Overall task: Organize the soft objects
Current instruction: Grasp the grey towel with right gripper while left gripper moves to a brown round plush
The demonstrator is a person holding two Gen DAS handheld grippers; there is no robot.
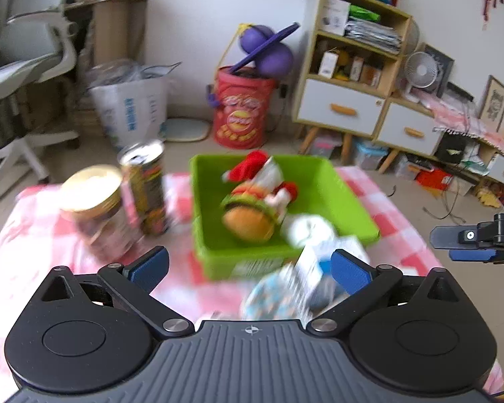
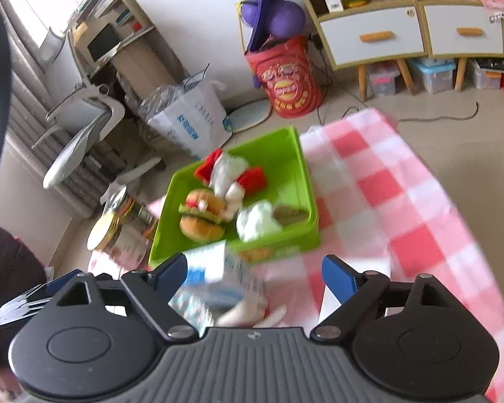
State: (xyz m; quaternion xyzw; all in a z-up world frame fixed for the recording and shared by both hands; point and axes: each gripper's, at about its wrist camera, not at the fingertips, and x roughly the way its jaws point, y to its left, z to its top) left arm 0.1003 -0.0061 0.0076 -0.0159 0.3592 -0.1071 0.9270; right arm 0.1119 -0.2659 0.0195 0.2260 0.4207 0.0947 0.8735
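Pink-and-white checked cloth (image 2: 386, 181) covers the counter, and on it sits a green bin (image 1: 339, 194) holding the soft things — a plush burger (image 1: 248, 218), a red-and-white plush (image 1: 268, 174) behind it and a white soft lump (image 1: 307, 230) at the bin's near corner. Left of the bin stand a gold-lidded jar (image 1: 94, 208) and a tall can (image 1: 146, 188), close together, while a blurred blue-and-white box (image 1: 316, 265) lies just in front of the bin. Both the left gripper (image 1: 248, 265) and the right gripper (image 2: 255, 272) have their blue fingers (image 1: 151, 263) spread apart, holding nothing — the box lies low between them in each view.
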